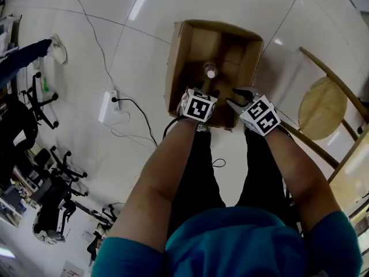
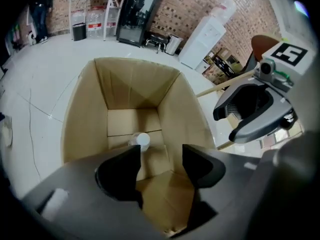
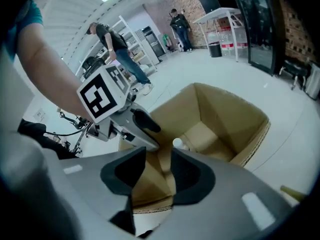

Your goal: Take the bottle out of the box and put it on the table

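Note:
An open cardboard box (image 1: pixel 179 56) stands on the pale floor in front of me. Upright inside it is a clear bottle (image 1: pixel 211 71) with a white cap, near the box's middle. My left gripper (image 1: pixel 209 92) hovers over the near rim, and my right gripper (image 1: pixel 239 98) is beside it on the right. In the left gripper view the jaws (image 2: pixel 161 154) stand open and empty, with the bottle's cap (image 2: pixel 141 140) just beyond the left jaw's tip. The right gripper (image 3: pixel 158 156) is open too, nothing between its jaws, and the bottle (image 3: pixel 178 143) lies ahead of it in the box (image 3: pixel 220 114).
A wooden chair (image 1: pixel 323 105) stands right of the box, with a wooden surface (image 1: pixel 354 178) nearer me. A power strip (image 1: pixel 109 105) and cables lie on the floor to the left, office chairs (image 1: pixel 52 172) beyond. People (image 3: pixel 117 44) walk in the background.

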`<move>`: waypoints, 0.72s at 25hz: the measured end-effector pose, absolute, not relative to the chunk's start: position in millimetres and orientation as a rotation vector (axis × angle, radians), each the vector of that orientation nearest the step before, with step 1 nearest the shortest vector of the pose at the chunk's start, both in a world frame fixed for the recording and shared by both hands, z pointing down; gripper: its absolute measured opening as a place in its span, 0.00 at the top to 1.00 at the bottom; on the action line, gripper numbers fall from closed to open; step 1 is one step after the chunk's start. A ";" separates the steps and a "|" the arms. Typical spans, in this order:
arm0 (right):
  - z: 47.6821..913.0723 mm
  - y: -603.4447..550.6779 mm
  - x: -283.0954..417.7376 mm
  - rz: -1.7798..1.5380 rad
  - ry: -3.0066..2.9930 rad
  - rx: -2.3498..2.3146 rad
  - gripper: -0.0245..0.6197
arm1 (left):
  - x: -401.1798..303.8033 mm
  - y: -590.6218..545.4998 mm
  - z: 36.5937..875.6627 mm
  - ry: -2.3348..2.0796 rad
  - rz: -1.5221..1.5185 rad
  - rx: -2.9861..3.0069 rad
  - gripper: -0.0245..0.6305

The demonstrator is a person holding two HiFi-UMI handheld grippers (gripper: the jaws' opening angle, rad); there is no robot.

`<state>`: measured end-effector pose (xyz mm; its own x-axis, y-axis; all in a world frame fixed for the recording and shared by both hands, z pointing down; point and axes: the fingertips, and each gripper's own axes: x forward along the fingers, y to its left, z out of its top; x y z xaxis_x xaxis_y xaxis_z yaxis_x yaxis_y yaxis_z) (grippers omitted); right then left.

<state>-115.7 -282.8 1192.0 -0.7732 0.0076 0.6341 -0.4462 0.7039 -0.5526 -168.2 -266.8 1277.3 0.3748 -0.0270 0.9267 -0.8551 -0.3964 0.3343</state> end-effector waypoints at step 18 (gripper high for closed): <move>1255.4 -281.1 -107.8 1.116 -2.304 0.455 0.72 | -175.4 -282.8 1391.8 -0.729 1.491 1.772 0.76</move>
<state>-107.8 -281.1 1255.4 -0.7998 -0.0667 0.5965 -0.5094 0.6011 -0.6158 -175.4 -282.8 1391.8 0.1796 0.0174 0.9836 -0.7871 -0.5973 0.1543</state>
